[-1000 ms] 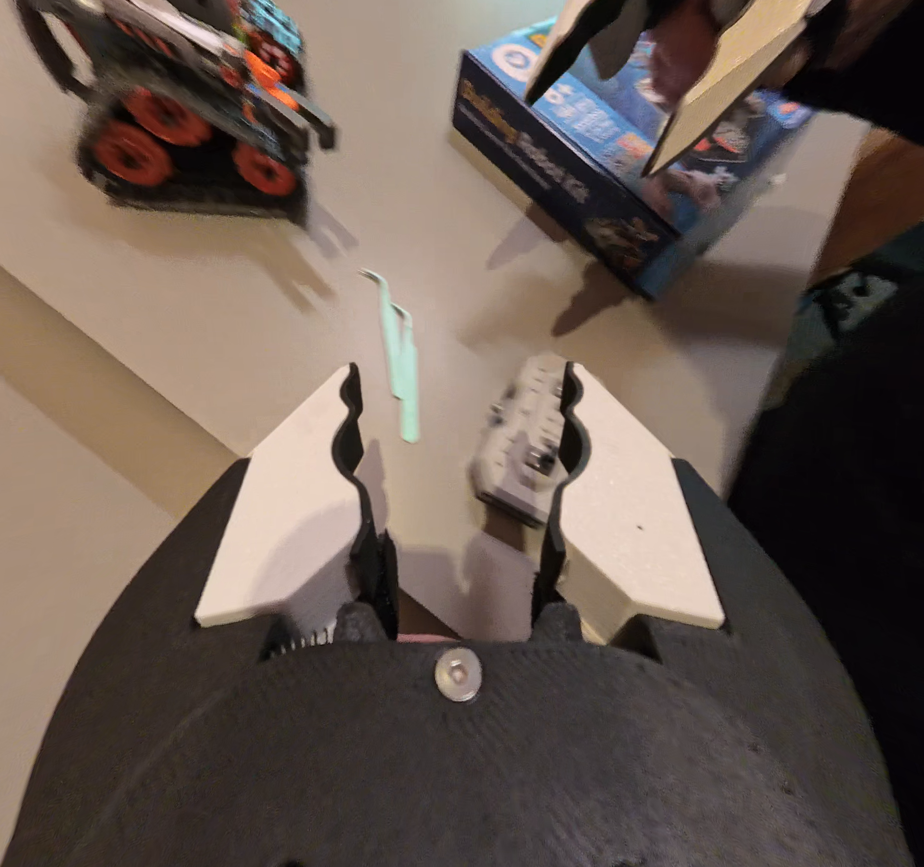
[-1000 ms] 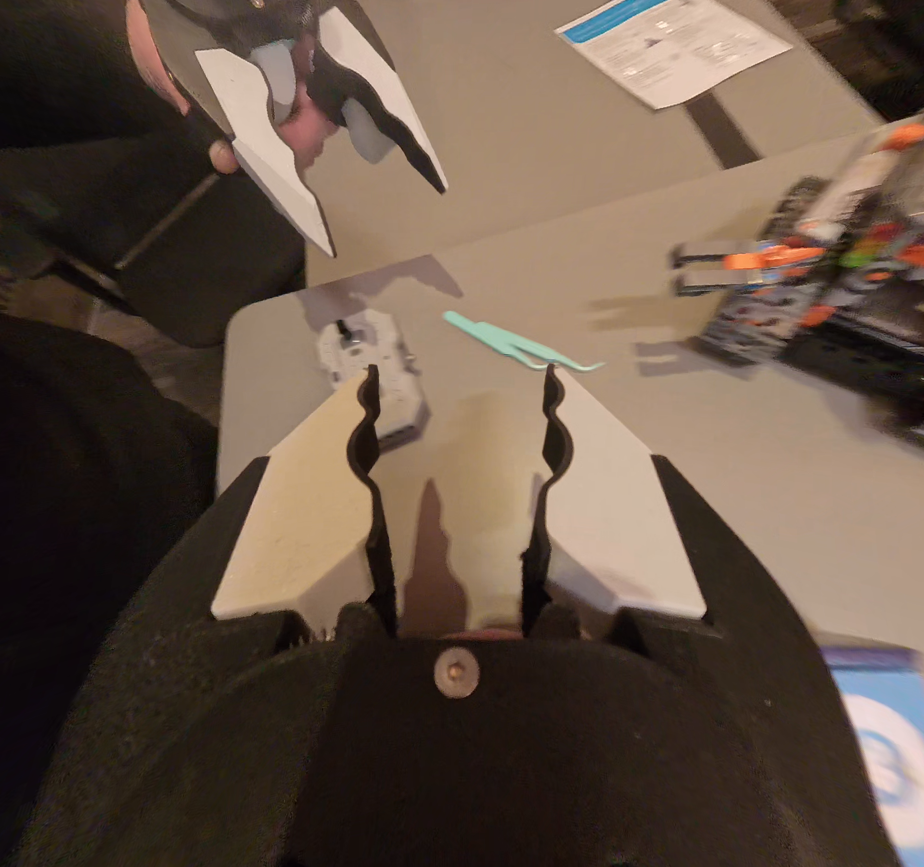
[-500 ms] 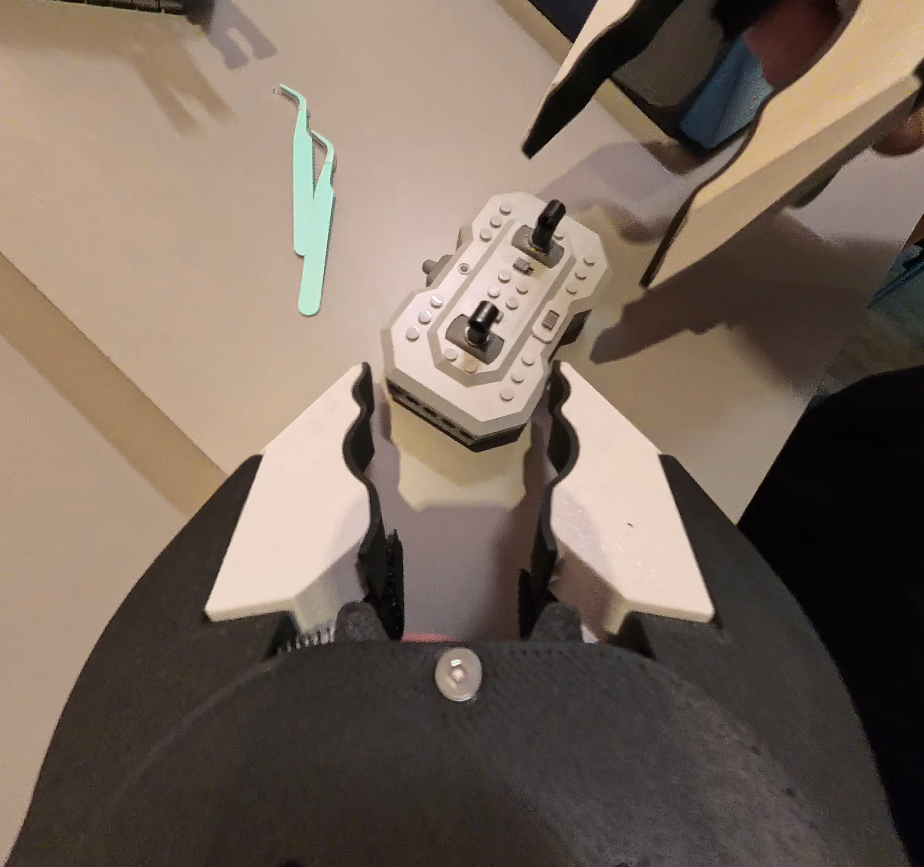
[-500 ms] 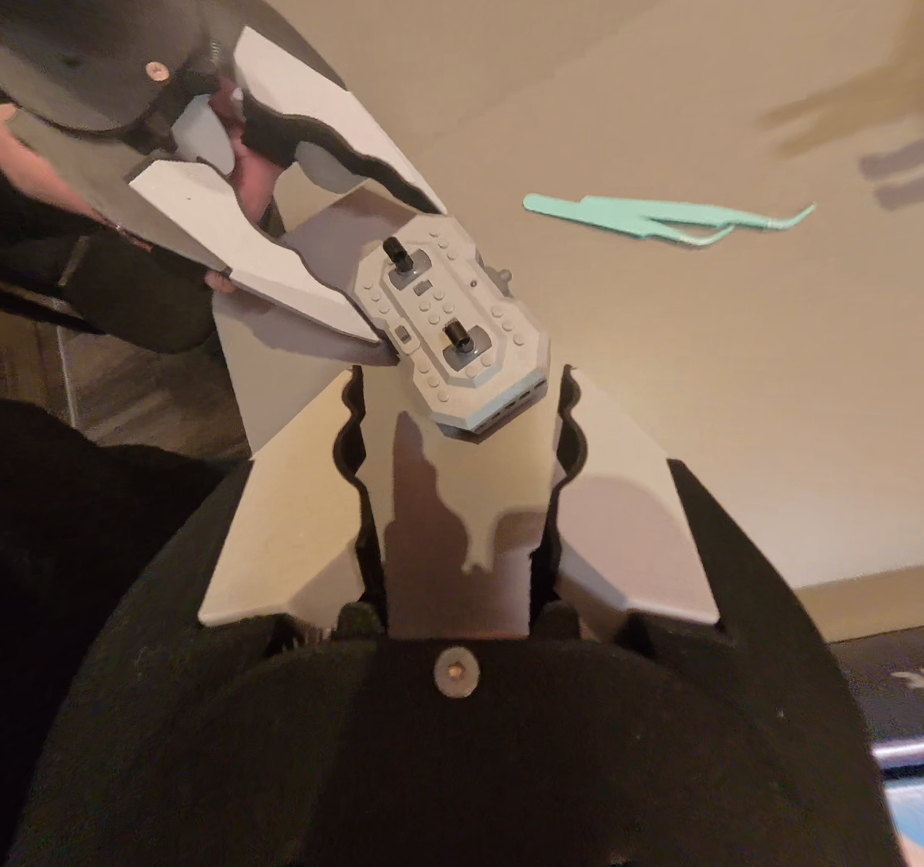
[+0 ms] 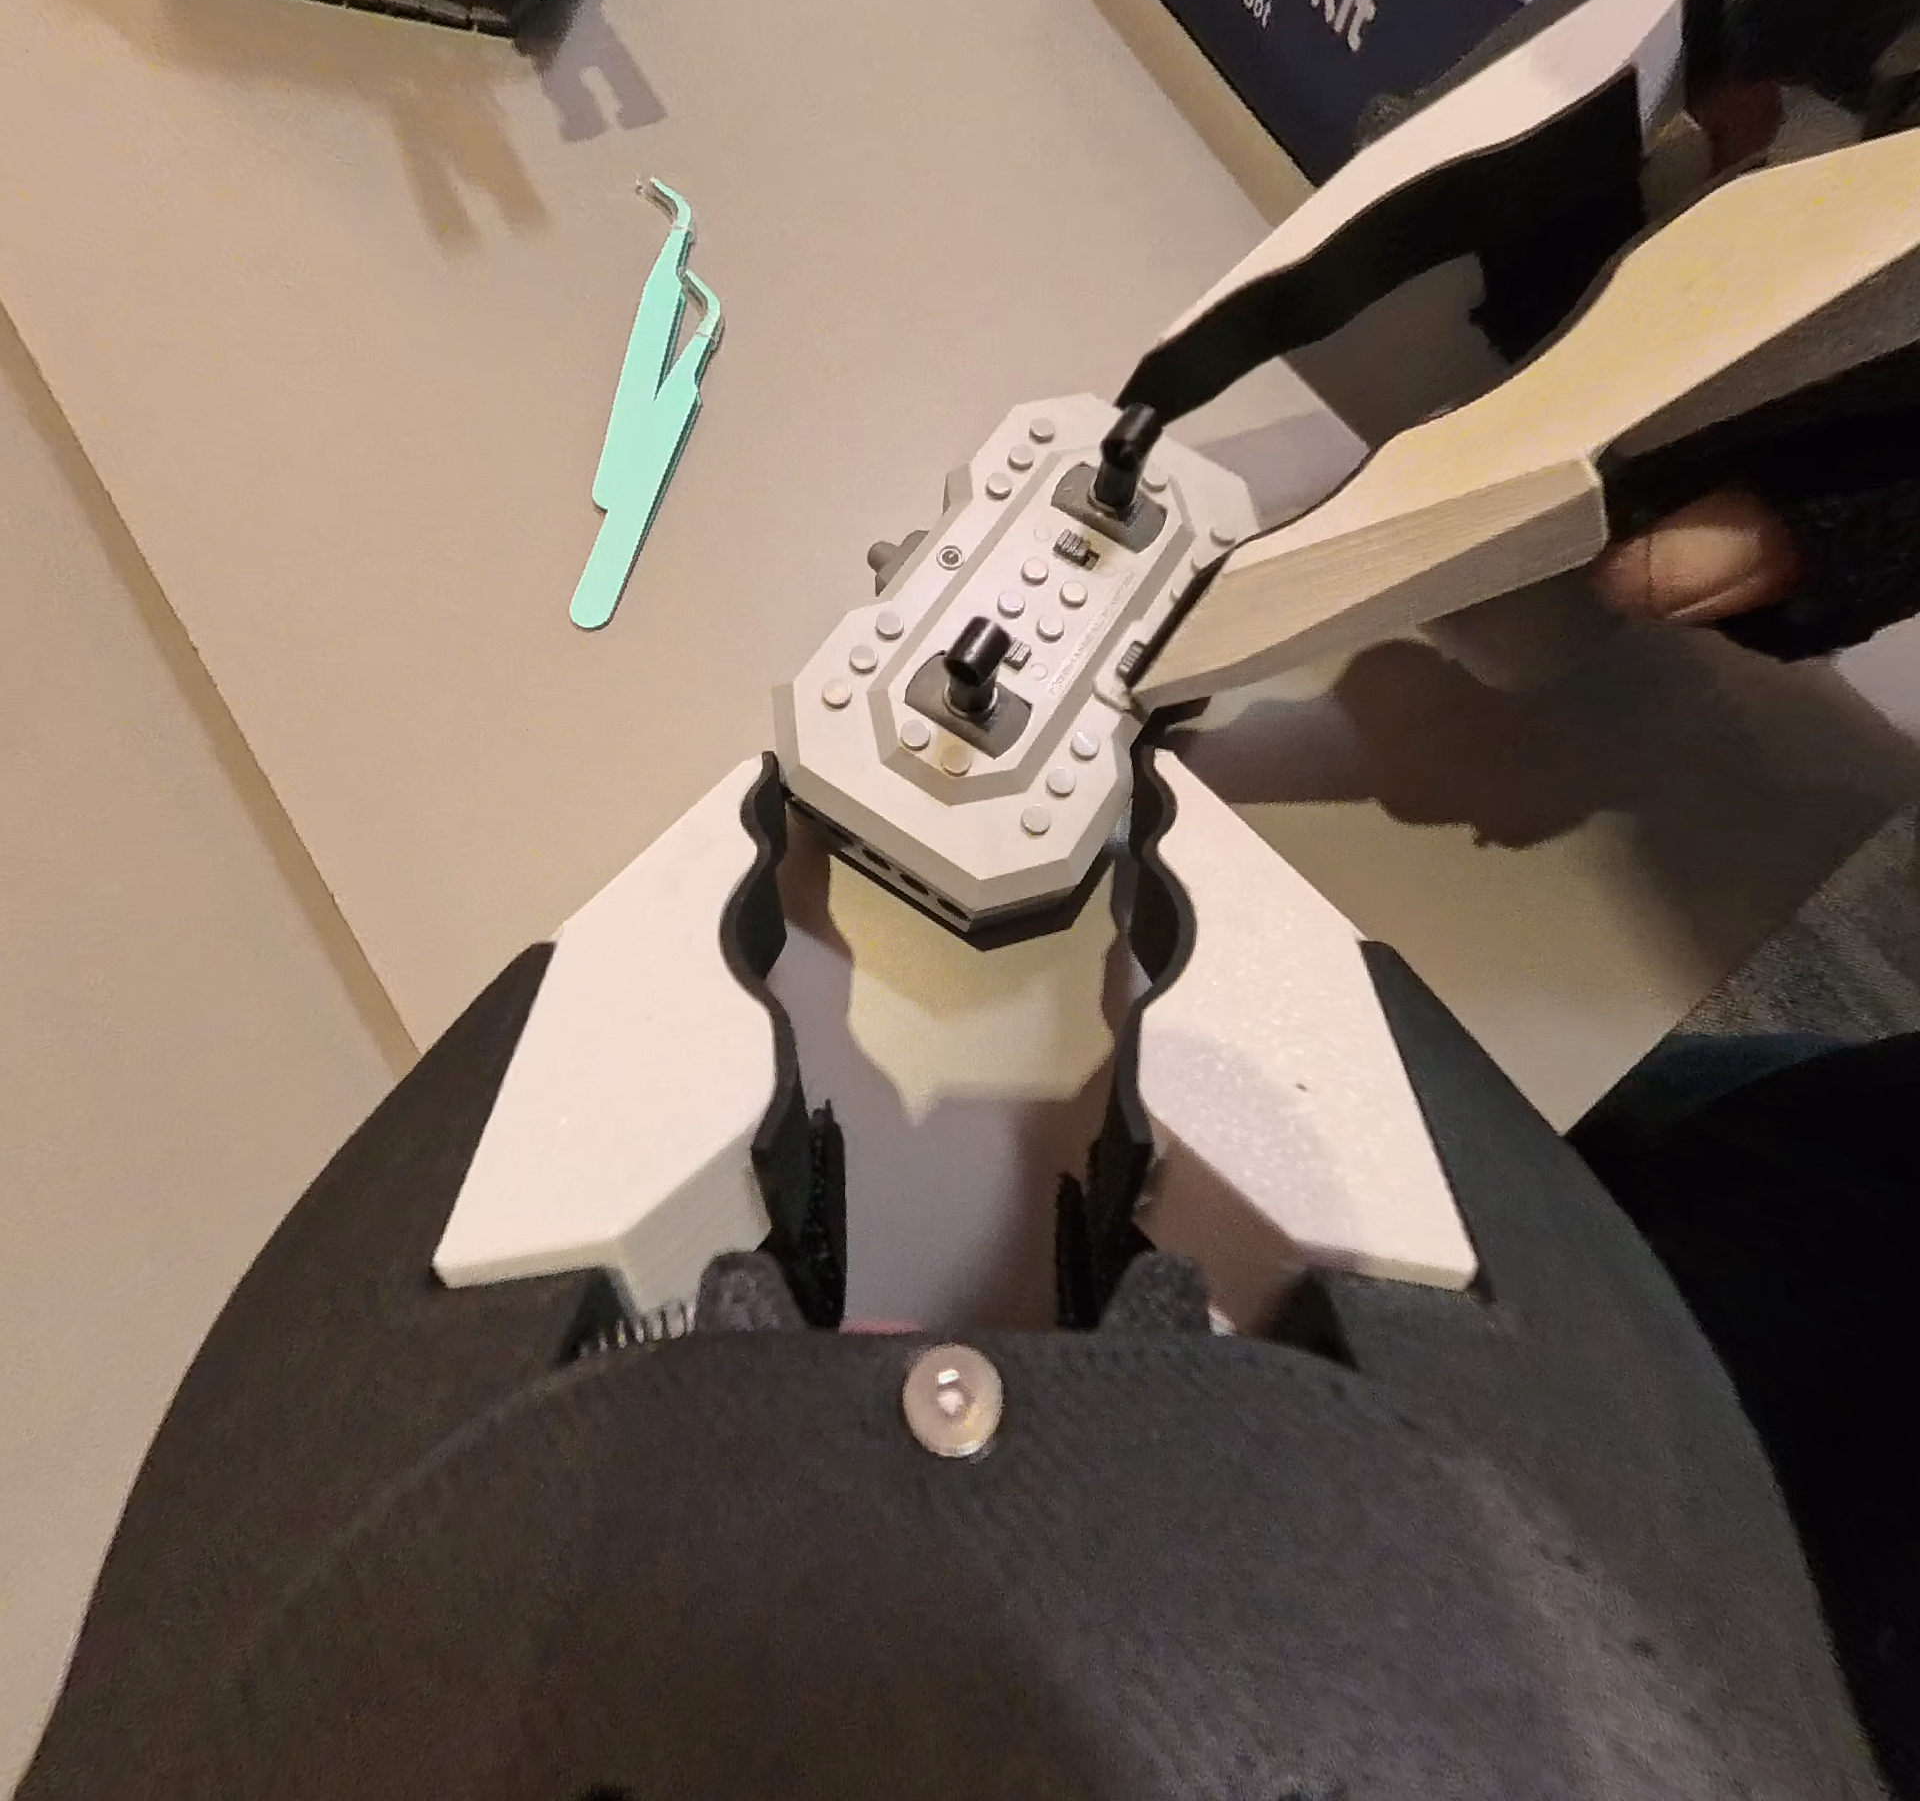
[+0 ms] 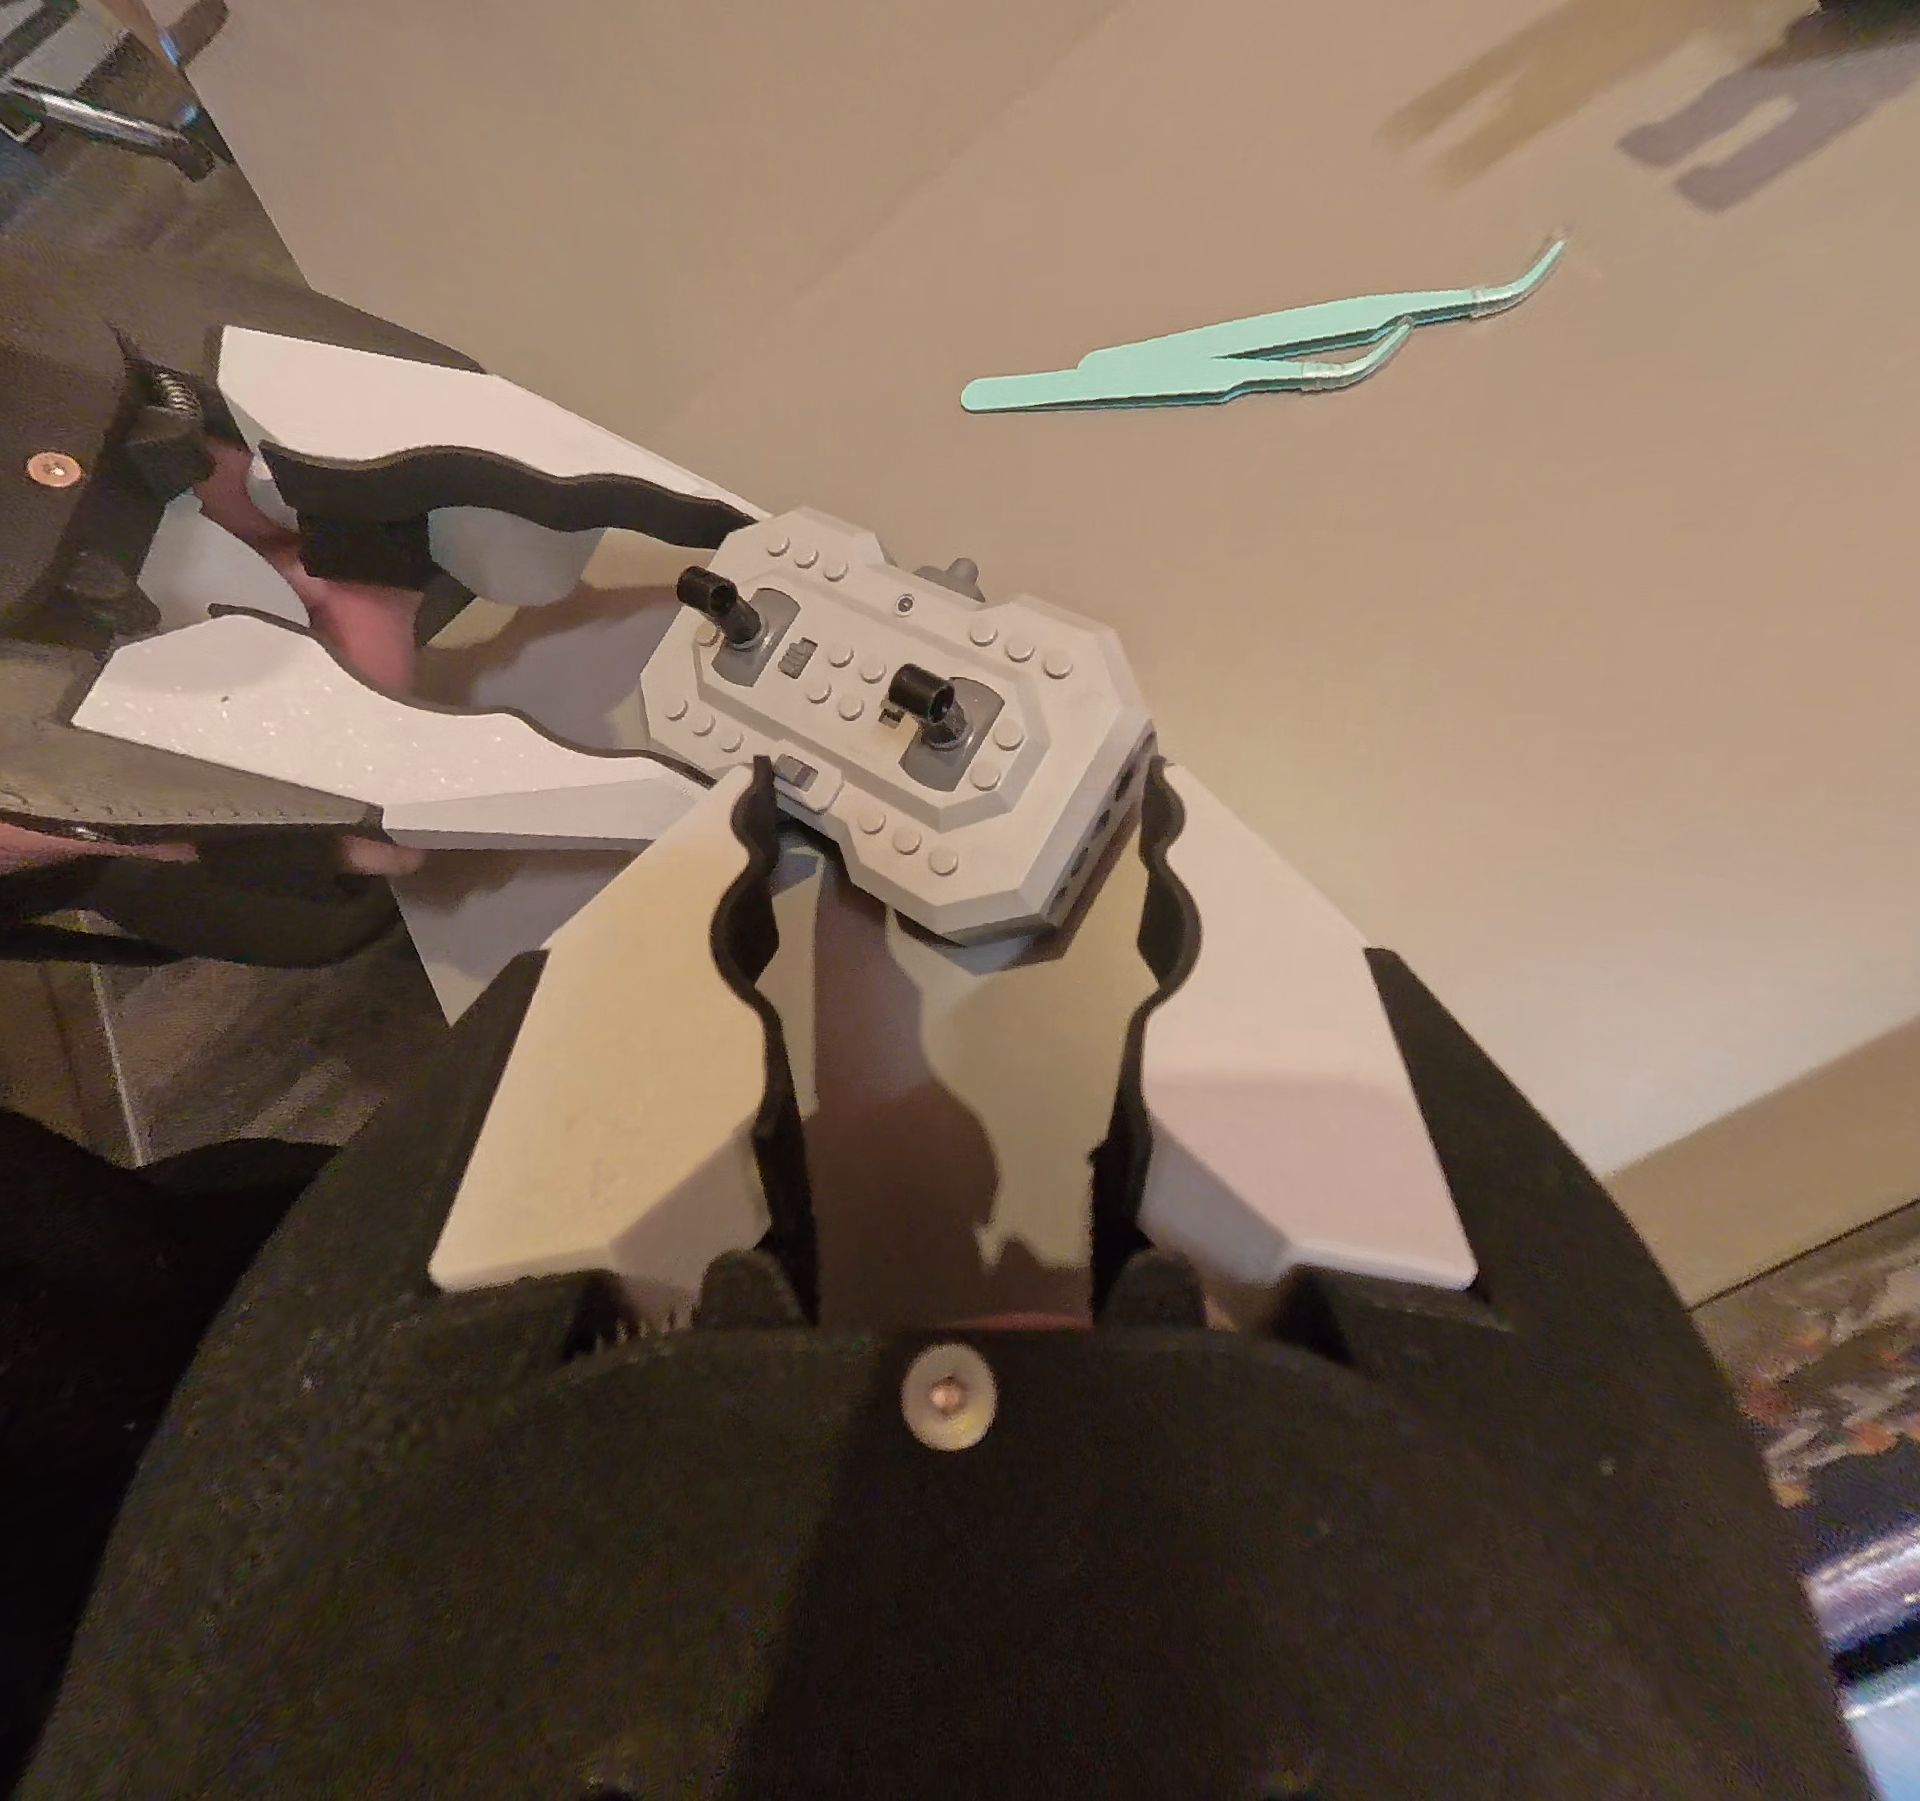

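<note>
Grey studded controller (image 5: 987, 671), two black joysticks; left hand-held gripper (image 5: 951, 795) and right hand-held gripper (image 6: 951, 795) both apart.

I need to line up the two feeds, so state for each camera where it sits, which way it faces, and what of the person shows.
Left wrist view: sits behind the left gripper, looks down along its open fingers at the grey controller on the beige table; a fingertip shows behind the right gripper.
Right wrist view: sits behind the right gripper, faces the controller from another side; a hand shows inside the left gripper.
Shared: controller, mint tweezers, table, both grippers.
</note>
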Demonstrator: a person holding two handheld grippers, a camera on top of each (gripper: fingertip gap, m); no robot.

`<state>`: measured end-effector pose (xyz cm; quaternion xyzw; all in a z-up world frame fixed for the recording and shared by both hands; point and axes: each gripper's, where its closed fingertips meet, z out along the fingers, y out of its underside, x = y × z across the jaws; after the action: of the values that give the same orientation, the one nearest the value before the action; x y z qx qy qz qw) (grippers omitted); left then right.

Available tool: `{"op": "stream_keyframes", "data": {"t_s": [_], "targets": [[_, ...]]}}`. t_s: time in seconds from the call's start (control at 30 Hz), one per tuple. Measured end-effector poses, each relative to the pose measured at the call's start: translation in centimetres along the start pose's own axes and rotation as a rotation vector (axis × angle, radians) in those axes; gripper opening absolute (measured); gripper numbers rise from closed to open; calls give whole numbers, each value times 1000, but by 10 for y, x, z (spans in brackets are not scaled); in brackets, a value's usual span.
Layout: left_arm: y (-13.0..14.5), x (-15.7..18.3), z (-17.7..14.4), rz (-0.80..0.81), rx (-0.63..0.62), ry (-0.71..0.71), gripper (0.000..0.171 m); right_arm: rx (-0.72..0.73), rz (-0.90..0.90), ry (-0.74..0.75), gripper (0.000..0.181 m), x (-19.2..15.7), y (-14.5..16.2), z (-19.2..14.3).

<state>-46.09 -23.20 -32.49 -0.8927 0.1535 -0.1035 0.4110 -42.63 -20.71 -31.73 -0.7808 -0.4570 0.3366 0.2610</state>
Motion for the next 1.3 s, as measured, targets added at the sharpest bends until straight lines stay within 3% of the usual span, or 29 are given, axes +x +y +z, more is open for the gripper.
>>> {"op": "stream_keyframes", "data": {"t_s": [0.57,0.67,0.73,0.97,1.3], "targets": [[-1,5,2,-13,4,-16,65,18,26,-12,60,3,0,-6],[-2,5,3,-14,4,-10,65,0,40,-46,63,3,1,-7],[-2,5,2,-27,1,5,65,-9,70,-72,82,4,3,-11],[-8,-3,-12,-68,40,51,64,43,-48,-91,64,0,-5,-29],[-25,-7,-8,-73,95,89,39,39,-152,-36,38,8,-6,-16]]}}
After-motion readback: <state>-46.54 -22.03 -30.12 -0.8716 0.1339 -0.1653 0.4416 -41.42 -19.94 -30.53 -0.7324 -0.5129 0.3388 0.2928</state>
